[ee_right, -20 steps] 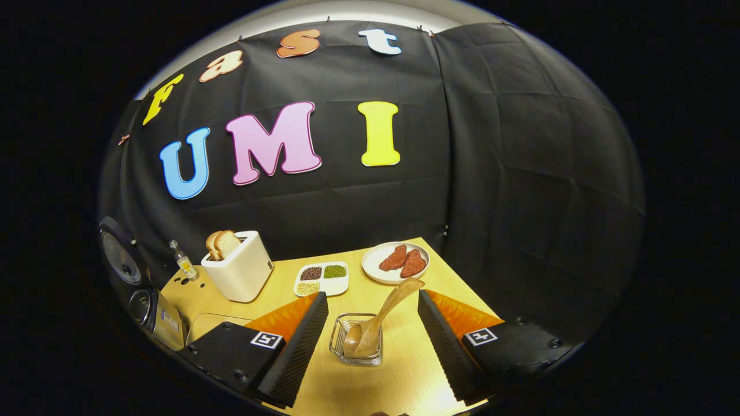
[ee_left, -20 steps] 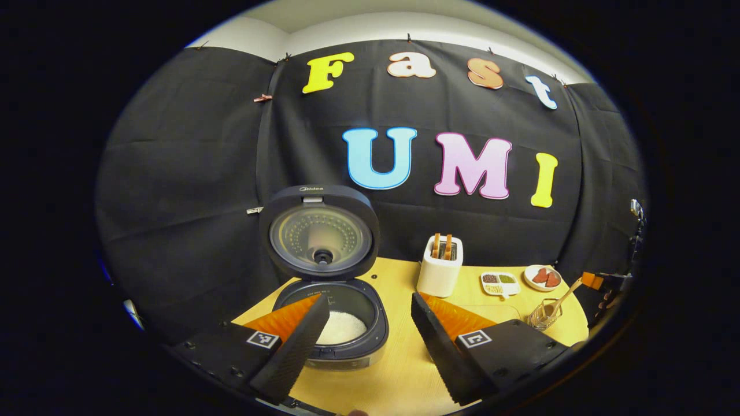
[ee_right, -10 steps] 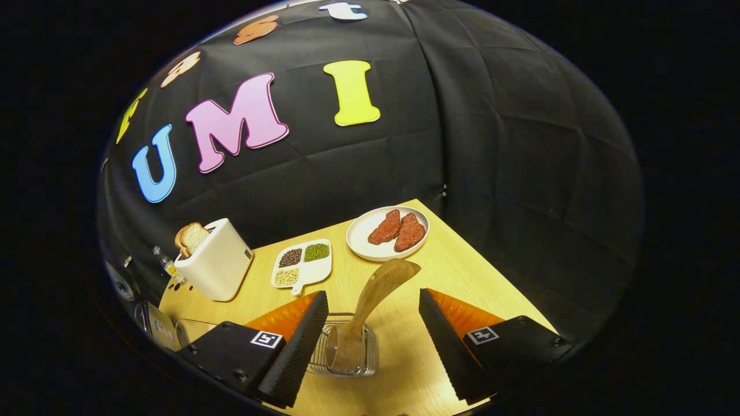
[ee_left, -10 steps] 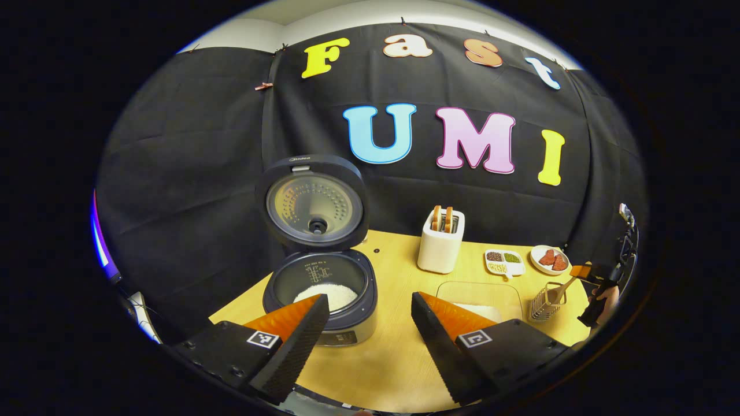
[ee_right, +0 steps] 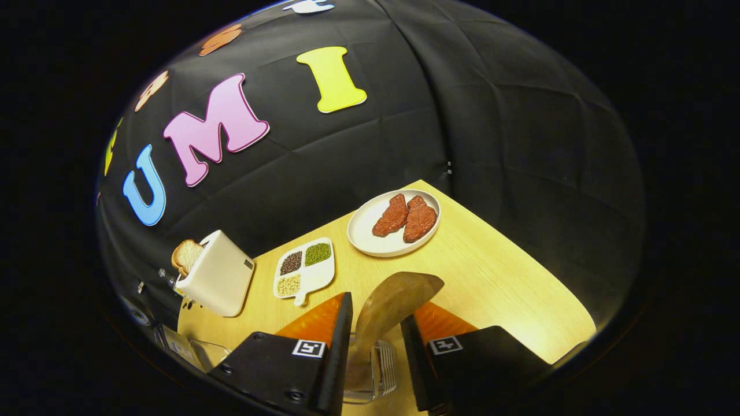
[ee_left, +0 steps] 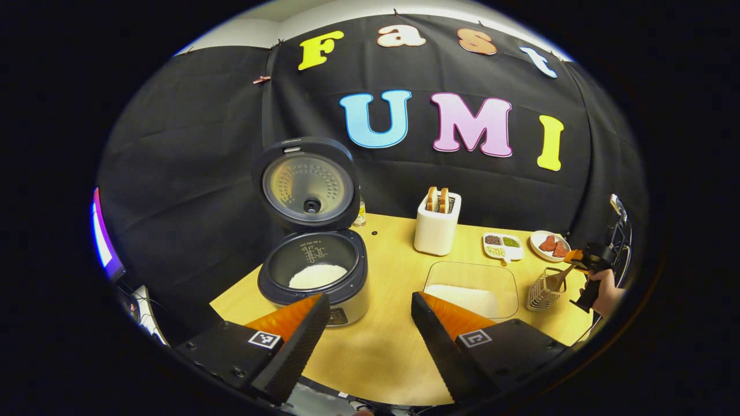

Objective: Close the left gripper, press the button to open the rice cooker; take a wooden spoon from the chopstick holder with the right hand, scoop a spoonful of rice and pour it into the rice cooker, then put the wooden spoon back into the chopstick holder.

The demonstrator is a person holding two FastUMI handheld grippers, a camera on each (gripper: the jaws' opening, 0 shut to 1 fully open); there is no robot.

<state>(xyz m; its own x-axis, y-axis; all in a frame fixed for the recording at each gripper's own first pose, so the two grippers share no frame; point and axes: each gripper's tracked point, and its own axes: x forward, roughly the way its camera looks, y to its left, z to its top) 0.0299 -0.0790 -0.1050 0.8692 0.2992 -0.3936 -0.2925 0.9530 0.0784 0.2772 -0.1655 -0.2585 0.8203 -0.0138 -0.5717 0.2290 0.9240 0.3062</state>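
Note:
The rice cooker (ee_left: 312,277) stands open, lid (ee_left: 306,185) upright, with white rice in its pot. My left gripper (ee_left: 370,312) hovers open in front of it, holding nothing. At the table's right end, the wooden spoon (ee_left: 558,280) leans in the chopstick holder (ee_left: 542,292), and a hand (ee_left: 604,292) holds my right gripper (ee_left: 581,260) at the spoon's handle. In the right gripper view, my right gripper (ee_right: 376,309) is narrowed around the wooden spoon's handle (ee_right: 393,297), with both fingers against its sides. The spoon's bowl rests in the clear holder (ee_right: 386,367) below.
A clear container of rice (ee_left: 471,289) lies between cooker and holder. A white toaster (ee_right: 214,280) with bread, a sectioned dish of beans (ee_right: 305,270) and a plate of red meat (ee_right: 396,222) stand toward the back. The table's right edge is close to the holder.
The right gripper moved down over the spoon and its fingers closed in from wide apart onto the handle. The left gripper drew back and up from the cooker, staying open.

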